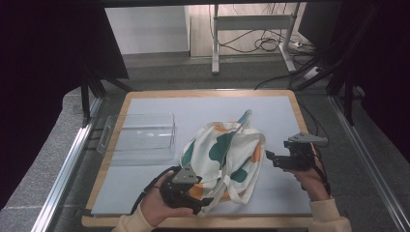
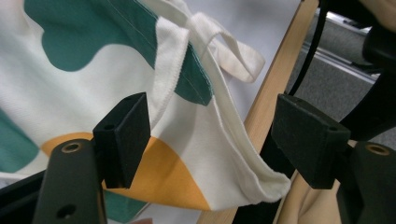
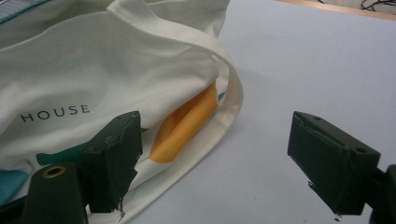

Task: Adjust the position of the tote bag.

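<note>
1. The tote bag (image 1: 225, 162) (cream cloth with green and orange blobs) was lying crumpled near the middle of the light blue mat (image 1: 145, 191), a bit toward the near edge, with one strap pointing off to the far side.
2. The left gripper (image 1: 205, 202) sat at the bag's near left corner, held in the person's left hand (image 1: 157, 208). In the left gripper view its jaws were spread wide, and the bag's corner (image 2: 261, 186) hung between them without either pad clamping it, so open and not gripping anything.
3. The right gripper (image 1: 270, 158) hovered just off the bag's right edge, held by the right hand (image 1: 309, 181). In the right gripper view its jaws were wide apart too; the left pad was right up against the bag's side, maybe touching (hard to tell), while the other pad was over bare mat.
4. That same view showed a strap loop (image 3: 231, 100) curling round the bag's edge, an orange patch (image 3: 187, 126) tucked under a fold, and the word HOUSE (image 3: 55, 113) printed on the cloth.
5. A clear plastic bin (image 1: 140, 136) stood on the left side of the table, well apart from the bag and from both grippers.
6. The wooden table edge (image 1: 208, 93) framed the mat
</note>
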